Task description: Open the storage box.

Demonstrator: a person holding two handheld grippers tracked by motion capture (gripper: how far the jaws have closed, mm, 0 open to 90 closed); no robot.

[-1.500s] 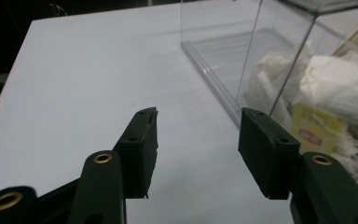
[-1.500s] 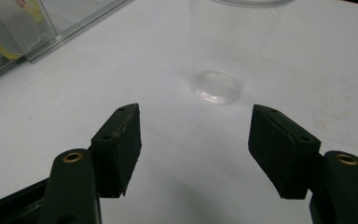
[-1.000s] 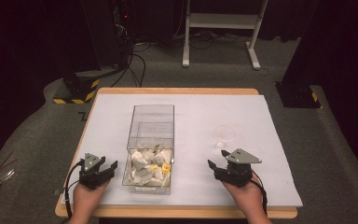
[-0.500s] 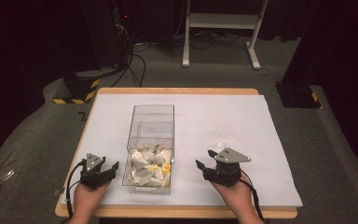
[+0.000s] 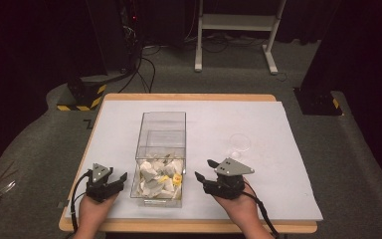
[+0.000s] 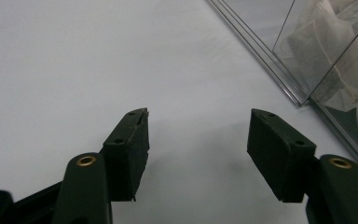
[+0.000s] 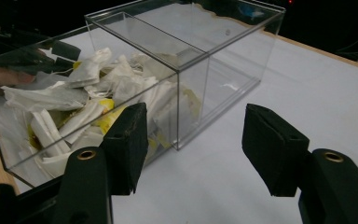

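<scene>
A clear plastic box [image 5: 160, 149] stands on the white sheet [image 5: 278, 124] that covers the table [image 5: 189, 97], nearer the front edge and a little left of the middle; its front compartment holds a heap of tea bags [image 5: 158, 175], white with some yellow tags, and its rear compartment looks bare. The left gripper [image 5: 119, 179] rests near the front left corner of the sheet, just beside the box's left wall; its jaws stand apart with nothing between them, only bare sheet in the left gripper view [image 6: 198, 135]. The right gripper [image 5: 204, 170] sits near the front edge just right of the box, pointing at it; its jaws have just been closing a little yet gape with nothing in them [image 7: 193, 135]. A small clear cup [image 5: 239, 143] stands on the sheet beyond the right gripper, well apart from the box.
</scene>
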